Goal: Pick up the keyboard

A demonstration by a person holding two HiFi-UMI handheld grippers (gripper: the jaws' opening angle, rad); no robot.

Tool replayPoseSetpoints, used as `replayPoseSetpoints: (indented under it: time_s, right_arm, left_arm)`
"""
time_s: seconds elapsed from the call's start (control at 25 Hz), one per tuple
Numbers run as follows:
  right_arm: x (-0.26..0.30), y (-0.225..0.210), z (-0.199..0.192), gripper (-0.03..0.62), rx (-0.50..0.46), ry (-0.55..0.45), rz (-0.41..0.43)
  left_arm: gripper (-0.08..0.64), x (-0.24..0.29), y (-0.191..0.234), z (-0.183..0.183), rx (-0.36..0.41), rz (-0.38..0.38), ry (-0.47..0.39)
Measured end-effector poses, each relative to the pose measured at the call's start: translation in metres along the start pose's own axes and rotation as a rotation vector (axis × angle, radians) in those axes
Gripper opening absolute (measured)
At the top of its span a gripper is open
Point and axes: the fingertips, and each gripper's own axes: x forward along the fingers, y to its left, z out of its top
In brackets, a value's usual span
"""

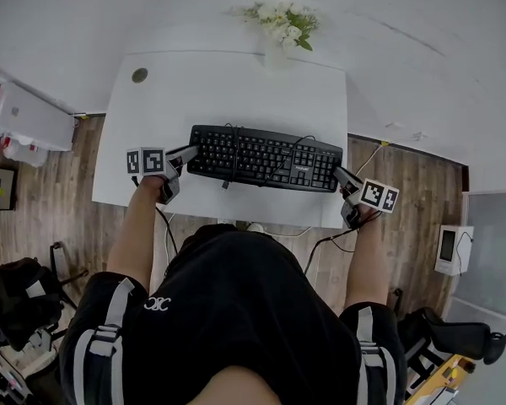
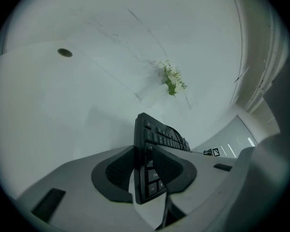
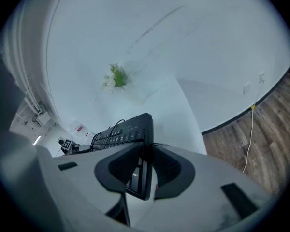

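Head view: the keyboard (image 1: 266,158) sits level over the white desk (image 1: 236,83). The left gripper (image 1: 188,153) takes one short end and the right gripper (image 1: 341,176) the other, a hold judged to keep it balanced.

Left gripper view: jaws clamped on the keyboard's end edge, pads across its thickness.

Right gripper view: jaws likewise clamped on the opposite end.

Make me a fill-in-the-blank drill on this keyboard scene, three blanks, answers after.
1. The left gripper and the right gripper each clamp one ____ of the keyboard.
2. The keyboard is ____ in colour.
3. A loose ____ lies across its keys.

Missing words: end; black; cable
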Motion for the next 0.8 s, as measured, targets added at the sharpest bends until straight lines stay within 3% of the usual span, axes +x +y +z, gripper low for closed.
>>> replayPoseSetpoints:
  time_s: [0.44,0.8]
  right_arm:
    - [-0.046,0.073,0.118,0.092,-0.209,-0.237,0.077]
    - [-0.091,0.137,0.192,0.092,-0.355,-0.407,0.126]
  left_arm:
    - [0.118,-0.032,-0.086,0.101,0.172,-0.125,-0.259]
    - [0.12,-0.072,-0.146,0.177,0.36,-0.156,-0.432]
